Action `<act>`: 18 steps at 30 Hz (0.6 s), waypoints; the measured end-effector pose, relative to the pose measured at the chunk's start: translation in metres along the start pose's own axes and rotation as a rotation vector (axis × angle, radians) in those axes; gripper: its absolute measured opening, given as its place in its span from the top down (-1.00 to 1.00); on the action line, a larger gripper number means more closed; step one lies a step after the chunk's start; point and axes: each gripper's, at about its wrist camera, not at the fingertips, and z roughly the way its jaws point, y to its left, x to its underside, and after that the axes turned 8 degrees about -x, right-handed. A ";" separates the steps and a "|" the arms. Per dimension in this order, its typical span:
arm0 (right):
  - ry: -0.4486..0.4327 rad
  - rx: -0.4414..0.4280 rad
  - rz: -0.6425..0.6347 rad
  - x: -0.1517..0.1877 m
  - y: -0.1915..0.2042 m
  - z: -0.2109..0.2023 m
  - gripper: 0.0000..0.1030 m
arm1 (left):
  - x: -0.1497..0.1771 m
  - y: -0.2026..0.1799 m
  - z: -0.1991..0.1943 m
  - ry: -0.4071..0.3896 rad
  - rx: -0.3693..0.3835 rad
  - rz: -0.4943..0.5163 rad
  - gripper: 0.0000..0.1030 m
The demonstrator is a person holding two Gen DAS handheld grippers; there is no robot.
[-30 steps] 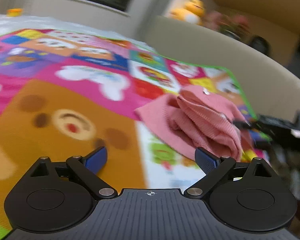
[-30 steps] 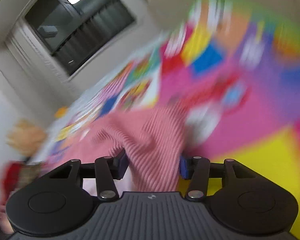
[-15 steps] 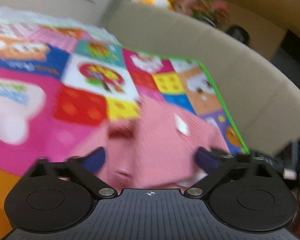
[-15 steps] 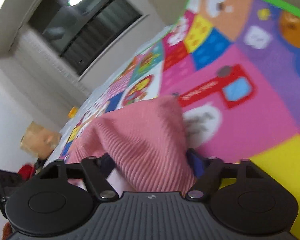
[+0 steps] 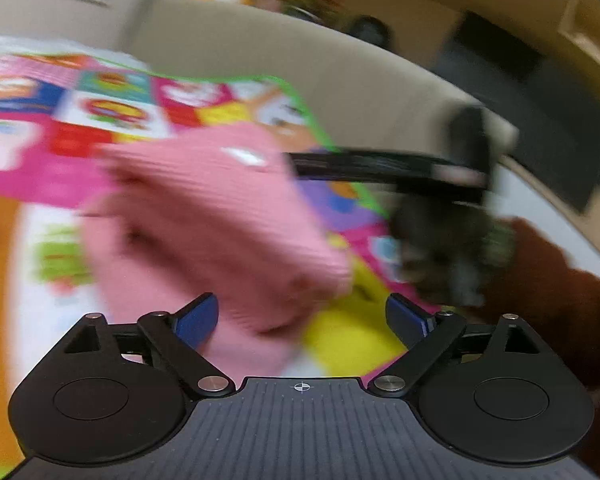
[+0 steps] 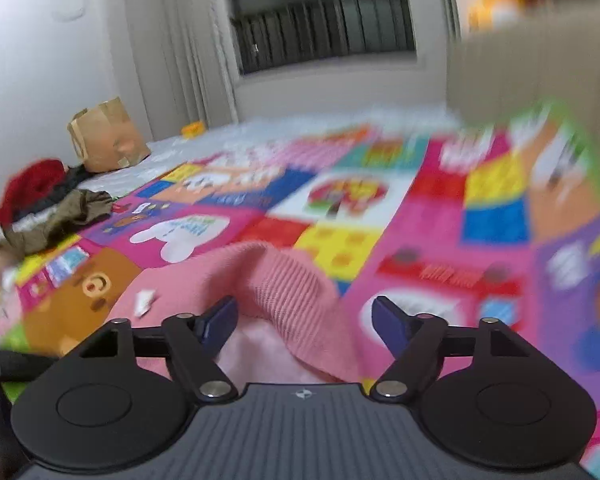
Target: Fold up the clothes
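Each tool is matte black plastic: a ribbed grey-black central plate with a small white crosshair mark at its front edge, flanked by two round housings with a shallow circular recess. Black link arms run forward from silver pivot screws to flat blue fingers (image 5: 198, 317). The left tool (image 5: 302, 316) and the right tool (image 6: 304, 320) look alike. At the right edge of the left view a rust-brown sleeve (image 5: 560, 280) shows, blurred.

No text can be read — the play mat's (image 6: 380, 208) printed panels carry lettering blurred beyond reading.
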 end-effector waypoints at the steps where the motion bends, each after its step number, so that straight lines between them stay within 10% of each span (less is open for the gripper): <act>1: -0.017 0.010 -0.074 0.004 0.012 -0.015 -0.58 | 0.001 0.005 -0.007 -0.017 -0.057 -0.022 -0.84; 4: -0.015 -0.017 -0.281 0.020 0.051 -0.038 -0.70 | -0.002 0.024 -0.020 -0.064 -0.238 -0.106 -0.84; 11: 0.049 0.025 -0.491 0.060 0.117 0.000 -0.62 | -0.002 0.031 -0.007 -0.059 -0.362 -0.161 -0.74; 14: -0.008 0.016 -0.256 0.041 0.092 0.004 0.04 | 0.003 0.025 -0.004 -0.058 -0.363 -0.131 -0.69; 18: -0.097 -0.008 0.041 0.009 0.045 -0.013 0.04 | 0.020 0.031 -0.015 -0.062 -0.372 -0.111 -0.70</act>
